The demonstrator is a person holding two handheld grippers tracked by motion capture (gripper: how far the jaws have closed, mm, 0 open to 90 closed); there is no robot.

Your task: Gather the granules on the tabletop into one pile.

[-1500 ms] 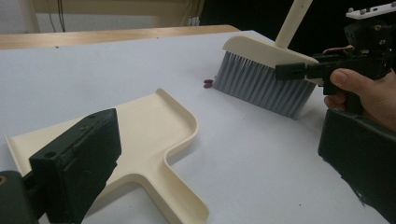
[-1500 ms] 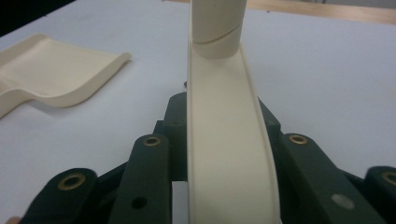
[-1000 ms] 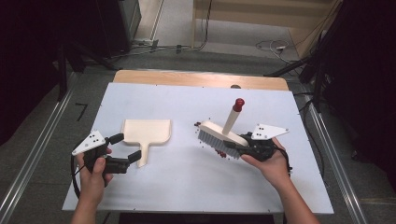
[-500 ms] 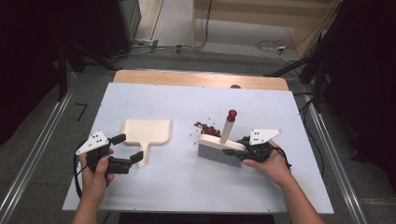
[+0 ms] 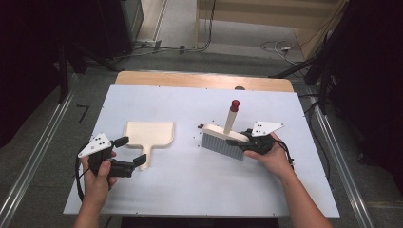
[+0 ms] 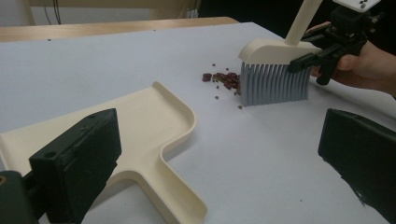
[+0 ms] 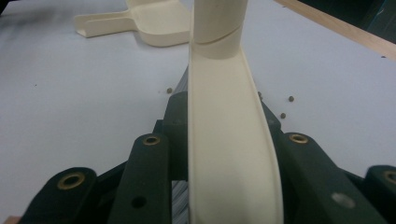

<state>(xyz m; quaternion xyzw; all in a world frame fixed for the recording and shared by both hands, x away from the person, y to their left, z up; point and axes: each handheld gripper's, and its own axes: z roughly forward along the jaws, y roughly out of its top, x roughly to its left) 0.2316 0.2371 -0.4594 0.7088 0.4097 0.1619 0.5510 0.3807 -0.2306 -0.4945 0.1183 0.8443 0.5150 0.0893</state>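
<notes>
My right gripper (image 5: 237, 141) is clamped on the cream plastic hand brush with grey bristles (image 5: 223, 141): the black jaws press on either side of its flat cream back, as the right gripper view shows, with the back (image 7: 229, 140) running up between them. The brush's round cream handle with a dark red knob (image 5: 235, 105) rises tilted above the head. The bristles stand on the table, and just beside them, on the side facing the dustpan, lies a small heap of dark red beans (image 6: 223, 78) with a few loose grains scattered around it.

My left gripper (image 5: 129, 153) stands with its jaws wide apart and nothing pressed between them. In the left gripper view one black jaw sits in front of the pan's tray near its handle and the other over bare table; whether either touches the pan I cannot tell. The cream plastic dustpan with a short stubby handle (image 5: 149, 134) lies flat, its handle pointing toward me, well apart from the brush.

All this sits on a white tabletop (image 5: 190, 190) with a light wooden strip (image 5: 204, 80) along its far edge. Beyond it, grey floor with cables (image 5: 275, 46) and dark equipment to both sides; metal rails (image 5: 33, 161) run along the table's flanks.
</notes>
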